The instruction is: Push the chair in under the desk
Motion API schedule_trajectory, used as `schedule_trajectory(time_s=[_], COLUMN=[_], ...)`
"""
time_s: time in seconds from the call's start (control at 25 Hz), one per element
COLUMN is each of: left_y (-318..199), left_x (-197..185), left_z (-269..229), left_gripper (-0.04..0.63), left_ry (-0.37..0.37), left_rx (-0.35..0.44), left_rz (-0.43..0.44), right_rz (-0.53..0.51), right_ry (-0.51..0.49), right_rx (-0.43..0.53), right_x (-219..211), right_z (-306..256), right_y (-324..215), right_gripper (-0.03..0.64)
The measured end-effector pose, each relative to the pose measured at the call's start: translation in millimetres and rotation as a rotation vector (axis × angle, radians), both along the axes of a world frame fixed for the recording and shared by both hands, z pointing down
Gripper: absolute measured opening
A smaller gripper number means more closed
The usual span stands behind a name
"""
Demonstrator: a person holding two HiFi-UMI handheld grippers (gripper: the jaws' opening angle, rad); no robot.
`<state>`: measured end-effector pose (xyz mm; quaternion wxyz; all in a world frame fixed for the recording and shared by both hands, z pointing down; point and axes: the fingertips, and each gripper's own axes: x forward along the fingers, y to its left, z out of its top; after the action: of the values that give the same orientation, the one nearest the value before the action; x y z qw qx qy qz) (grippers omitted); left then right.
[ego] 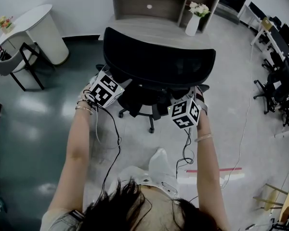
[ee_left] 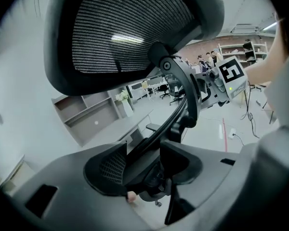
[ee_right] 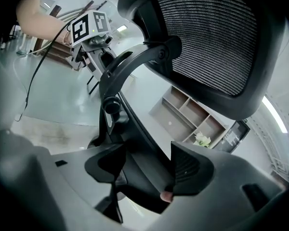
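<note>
Gaping wide, holding nothing, the left claw (ee_left: 145, 177) and right claw (ee_right: 144, 173) are risking an uneven shove swivelling the chair (ego: 159, 61) askew of the desk (ego: 144, 27) ahead

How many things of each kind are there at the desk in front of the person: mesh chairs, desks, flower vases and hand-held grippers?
mesh chair: 1
desk: 1
flower vase: 1
grippers: 2, the left gripper and the right gripper
Total: 5
</note>
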<state>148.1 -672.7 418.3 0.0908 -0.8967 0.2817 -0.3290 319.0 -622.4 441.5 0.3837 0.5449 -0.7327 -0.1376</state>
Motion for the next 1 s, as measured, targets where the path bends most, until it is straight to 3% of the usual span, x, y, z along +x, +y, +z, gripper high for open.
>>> schedule_trajectory(time_s=[0.32, 0.56, 1.0], left_y=[3.0, 17.0, 60.2], left_x=[-3.3, -12.3, -23.5], left_z=[-1.9, -6.8, -23.3], left_gripper=[0.206, 0.206, 0.204], left_ry=[0.015, 0.110, 0.177], left_rx=[0.105, 0.164, 0.169], left_rz=[-0.092, -0.182, -0.211], right_rz=[0.004, 0.010, 0.045], right_ry=[0.031, 0.048, -0.102], right_rx=[0.004, 0.015, 0.013], right_x=[1.8, 3.5, 6.3], right_z=[1.0, -3.4, -10.5], right_y=[0.5, 0.5, 32.7], right_gripper=[0.270, 0.270, 0.267])
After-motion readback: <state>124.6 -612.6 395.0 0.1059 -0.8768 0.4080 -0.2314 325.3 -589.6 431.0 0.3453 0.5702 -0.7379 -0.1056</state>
